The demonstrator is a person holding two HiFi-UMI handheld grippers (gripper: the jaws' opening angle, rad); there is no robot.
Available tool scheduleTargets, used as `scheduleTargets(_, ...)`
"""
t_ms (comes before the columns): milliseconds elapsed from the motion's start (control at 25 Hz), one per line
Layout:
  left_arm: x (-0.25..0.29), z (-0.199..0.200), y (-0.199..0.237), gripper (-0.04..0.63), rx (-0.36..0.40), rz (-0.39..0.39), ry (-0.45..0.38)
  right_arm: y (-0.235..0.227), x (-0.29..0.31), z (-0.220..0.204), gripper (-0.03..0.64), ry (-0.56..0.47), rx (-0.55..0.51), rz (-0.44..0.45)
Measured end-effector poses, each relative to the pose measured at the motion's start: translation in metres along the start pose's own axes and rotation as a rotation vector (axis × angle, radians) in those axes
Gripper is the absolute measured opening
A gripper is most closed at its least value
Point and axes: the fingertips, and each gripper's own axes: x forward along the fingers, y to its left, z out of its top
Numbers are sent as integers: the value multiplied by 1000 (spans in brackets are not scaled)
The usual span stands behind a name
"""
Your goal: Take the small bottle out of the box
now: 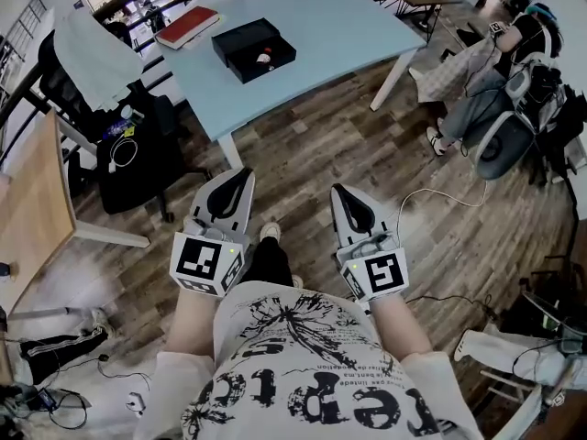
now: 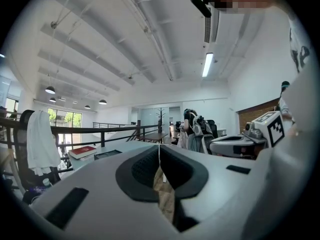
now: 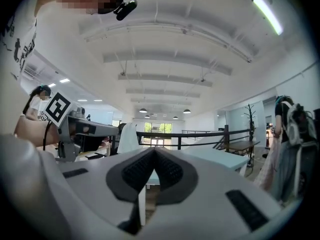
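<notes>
The open black box point(image 1: 254, 49) on the pale blue surface point(image 1: 348, 26) holds the small bottle point(image 1: 265, 59). My left tool point(image 1: 245, 175) and right tool point(image 1: 337, 191) are closed and empty, far from it.

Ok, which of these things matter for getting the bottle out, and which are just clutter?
For the job: black box on the blue table; small bottle inside it; left gripper and right gripper, both shut, empty, well short of the table.
Lying about: red book beside the box; white garment left of the table.
</notes>
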Motion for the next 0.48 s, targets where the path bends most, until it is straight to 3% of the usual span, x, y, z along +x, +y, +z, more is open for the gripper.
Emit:
scheduleTargets(240, 42, -13, 24, 21, -13, 6, 21, -29, 40, -19, 11, 35, 8, -7)
scheduleTargets(480, 117, -12, 78, 21, -33, 15, 10, -71, 115, -25, 11, 49, -10, -4)
